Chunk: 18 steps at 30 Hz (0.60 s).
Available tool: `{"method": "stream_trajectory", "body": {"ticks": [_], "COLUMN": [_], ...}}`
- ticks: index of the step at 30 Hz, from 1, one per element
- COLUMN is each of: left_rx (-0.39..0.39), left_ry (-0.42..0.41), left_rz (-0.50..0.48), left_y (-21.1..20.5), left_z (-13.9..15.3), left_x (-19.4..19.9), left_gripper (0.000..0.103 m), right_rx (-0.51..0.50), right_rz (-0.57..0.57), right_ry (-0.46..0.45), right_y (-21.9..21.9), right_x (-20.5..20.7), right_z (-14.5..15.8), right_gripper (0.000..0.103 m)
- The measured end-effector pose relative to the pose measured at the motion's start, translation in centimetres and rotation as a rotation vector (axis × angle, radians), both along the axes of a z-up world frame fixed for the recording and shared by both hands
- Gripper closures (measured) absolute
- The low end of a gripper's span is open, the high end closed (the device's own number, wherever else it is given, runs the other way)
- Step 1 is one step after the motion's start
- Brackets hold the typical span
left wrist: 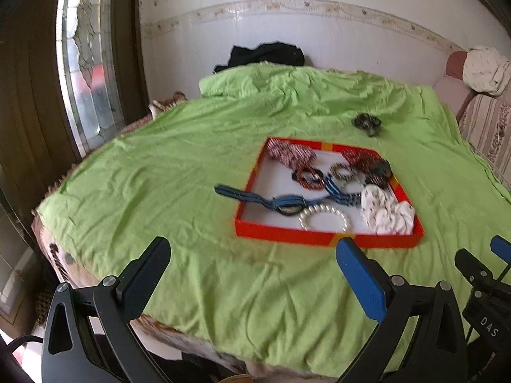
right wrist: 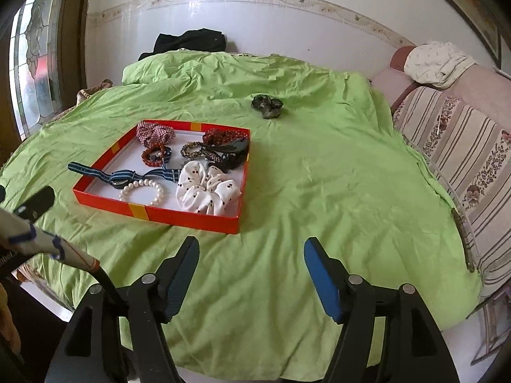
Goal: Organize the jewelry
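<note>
step: nearly sorted, dark scrunchie (right wrist: pixel 267 105) upper centre, outside red tray (right wrist: pixel 191 220) | claws: left gripper (left wrist: pixel 252 268), right gripper (right wrist: pixel 252 274) wide open, empty | next: long reach, pinch scrunchie

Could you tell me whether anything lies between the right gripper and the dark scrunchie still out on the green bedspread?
Nothing visible does. The right gripper hangs open over bare green bedspread, and the dark scrunchie lies beyond it in the open. The red tray sits off to the left of that line.
</note>
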<state>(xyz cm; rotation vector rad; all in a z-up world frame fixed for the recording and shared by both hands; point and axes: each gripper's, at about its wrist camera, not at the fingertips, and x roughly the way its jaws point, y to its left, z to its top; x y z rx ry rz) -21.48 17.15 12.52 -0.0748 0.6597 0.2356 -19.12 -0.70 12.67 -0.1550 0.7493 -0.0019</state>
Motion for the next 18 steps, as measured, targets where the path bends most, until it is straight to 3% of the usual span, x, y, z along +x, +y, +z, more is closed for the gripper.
{"method": "stream_trajectory", "body": {"ticks": [18], "left_rx": [-0.004], "left_ry": [0.121], "left_rz": [-0.064], "left_y": [-1.7], "left_z": [-3.2], "left_x": [1.0], "left_gripper": [0.0], "right_rx": [0.015], "right_rz": [-0.033], "right_ry": [0.033], "right_y": [-0.1], "right_x": [0.3], "right_z": [-1.4], "right_gripper": [0.029]}}
